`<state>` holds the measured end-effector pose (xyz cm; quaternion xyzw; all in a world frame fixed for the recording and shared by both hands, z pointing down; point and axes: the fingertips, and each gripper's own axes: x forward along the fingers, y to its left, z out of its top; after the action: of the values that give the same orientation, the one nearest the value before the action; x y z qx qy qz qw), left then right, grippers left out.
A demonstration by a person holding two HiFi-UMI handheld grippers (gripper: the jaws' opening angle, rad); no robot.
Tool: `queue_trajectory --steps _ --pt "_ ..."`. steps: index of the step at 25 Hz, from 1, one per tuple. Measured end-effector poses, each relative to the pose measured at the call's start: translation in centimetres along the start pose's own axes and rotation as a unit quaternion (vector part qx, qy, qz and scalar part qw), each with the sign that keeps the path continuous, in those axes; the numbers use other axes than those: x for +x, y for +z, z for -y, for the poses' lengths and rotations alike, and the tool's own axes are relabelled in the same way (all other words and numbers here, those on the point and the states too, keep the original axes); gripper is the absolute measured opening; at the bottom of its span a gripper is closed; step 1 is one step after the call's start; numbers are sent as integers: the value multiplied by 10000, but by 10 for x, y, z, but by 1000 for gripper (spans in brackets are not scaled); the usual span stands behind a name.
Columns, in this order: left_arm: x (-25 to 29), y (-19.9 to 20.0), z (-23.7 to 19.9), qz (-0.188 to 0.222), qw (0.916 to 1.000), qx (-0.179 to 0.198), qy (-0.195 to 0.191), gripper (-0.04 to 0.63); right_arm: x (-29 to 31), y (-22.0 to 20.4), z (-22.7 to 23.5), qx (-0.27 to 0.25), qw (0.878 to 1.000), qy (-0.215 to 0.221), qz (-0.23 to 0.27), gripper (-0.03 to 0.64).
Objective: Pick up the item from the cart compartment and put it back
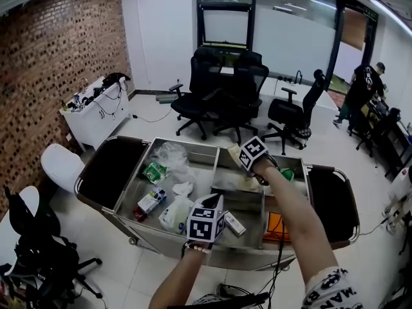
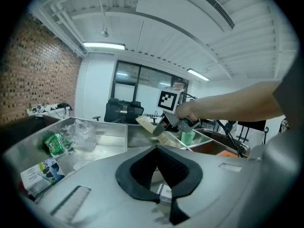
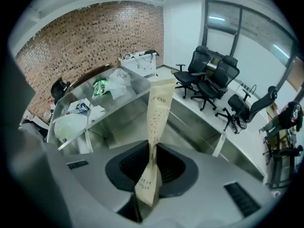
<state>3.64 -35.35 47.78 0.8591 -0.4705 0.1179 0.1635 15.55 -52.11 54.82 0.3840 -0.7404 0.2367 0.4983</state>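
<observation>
From where I stand, the pick-up looks done and the putting-back is the step in hand. The right gripper point(image 3: 151, 167) has its tongs pinching a long paper packet point(image 3: 159, 113) near one end, and the packet sticks out past the tips. It hangs in the air over the middle compartment point(image 1: 248, 201) of the steel cart point(image 1: 212, 148), tilted, and is not touching the floor or walls as far as I can see.

The left gripper point(image 2: 156, 148) sits low at the near edge of the cart, its tongs pressed together with nothing between them. A small box point(image 1: 235, 223) lies just beside it.

I'd judge that the next move calls for the packet to go lower into that compartment. Its free end should stay clear of the divider wall, and the tongs should spread only once it rests on the steel.

The packet is thin and flat, tan in colour, with small dark dots and some print, and I can only read part of the print. It looks light and a bit floppy, creased where the tongs bite it, so I'd guess it could swing or slip if it were let go too high
</observation>
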Motion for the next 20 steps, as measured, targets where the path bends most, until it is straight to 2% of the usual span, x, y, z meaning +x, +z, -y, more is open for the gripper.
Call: queue_trajectory --steps 9,20 --pt "3 2 -10 65 9998 -104 129 0 43 -17 -6 -205 9970 194 -727 63" --pt "-3 1 -17 95 9994 -205 251 2 67 -19 -13 -339 9940 138 -1033 67"
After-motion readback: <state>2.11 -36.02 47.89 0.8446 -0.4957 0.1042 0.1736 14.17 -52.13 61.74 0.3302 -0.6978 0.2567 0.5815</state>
